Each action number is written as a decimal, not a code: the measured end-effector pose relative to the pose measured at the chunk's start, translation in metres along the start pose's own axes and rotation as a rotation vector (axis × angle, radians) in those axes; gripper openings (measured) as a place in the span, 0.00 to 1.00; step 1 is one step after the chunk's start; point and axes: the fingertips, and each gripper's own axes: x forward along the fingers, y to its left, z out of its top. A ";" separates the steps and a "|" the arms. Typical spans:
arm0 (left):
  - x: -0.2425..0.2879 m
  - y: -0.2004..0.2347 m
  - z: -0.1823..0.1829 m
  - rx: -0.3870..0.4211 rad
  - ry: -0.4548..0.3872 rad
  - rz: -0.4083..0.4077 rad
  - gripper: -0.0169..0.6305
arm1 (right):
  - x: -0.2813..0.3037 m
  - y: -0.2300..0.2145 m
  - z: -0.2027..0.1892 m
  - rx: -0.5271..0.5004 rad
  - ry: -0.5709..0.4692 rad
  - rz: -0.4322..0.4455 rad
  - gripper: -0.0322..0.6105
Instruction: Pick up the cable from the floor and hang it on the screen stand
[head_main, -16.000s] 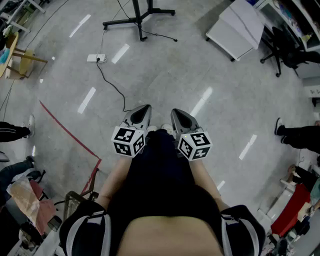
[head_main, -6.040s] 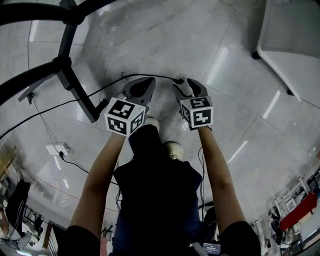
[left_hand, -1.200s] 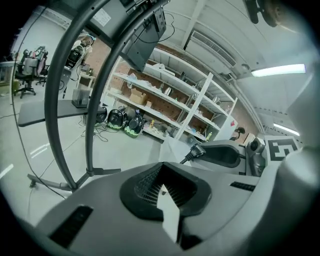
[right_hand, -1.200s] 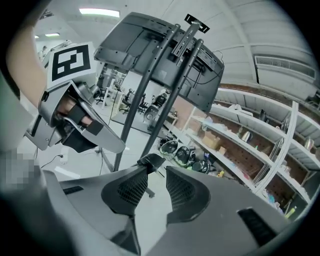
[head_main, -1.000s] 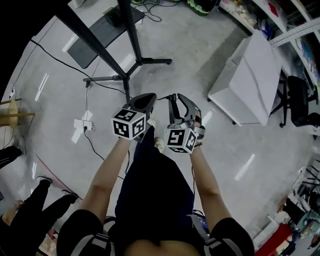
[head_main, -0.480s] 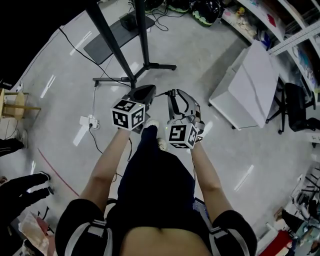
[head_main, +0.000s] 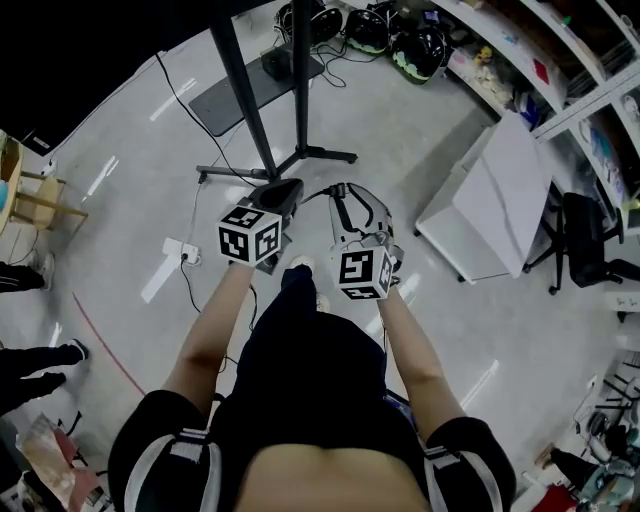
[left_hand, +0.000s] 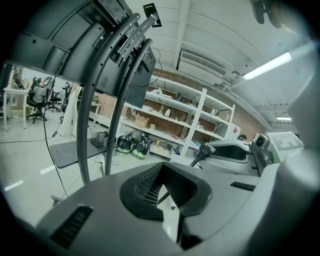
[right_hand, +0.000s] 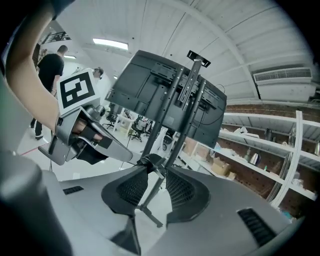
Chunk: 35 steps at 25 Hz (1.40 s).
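In the head view a thin black cable runs between the two grippers, high above the floor. My left gripper is shut on the cable; in the left gripper view the thin strand passes between its closed jaws. My right gripper is shut on the cable's black plug at its jaw tips. The same plug sticks out of it in the left gripper view. The screen stand's dark poles rise just ahead of both grippers. The poles carry the black screen.
A white cabinet stands to the right, with an office chair beyond it. Shelves and helmets line the far side. A power strip lies on the floor at left. A person's legs show at the left edge.
Both grippers have risen together with the cable strung between them. The floor has dropped away and the stand's poles loom closer.
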 end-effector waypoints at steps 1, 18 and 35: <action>-0.004 0.000 0.004 0.000 -0.006 0.010 0.03 | 0.001 -0.002 0.006 0.002 -0.010 0.014 0.25; -0.085 0.075 0.135 0.079 -0.137 0.196 0.03 | 0.083 -0.012 0.180 -0.115 -0.249 0.221 0.25; -0.164 0.165 0.244 0.044 -0.236 0.309 0.03 | 0.165 0.009 0.357 -0.152 -0.427 0.328 0.25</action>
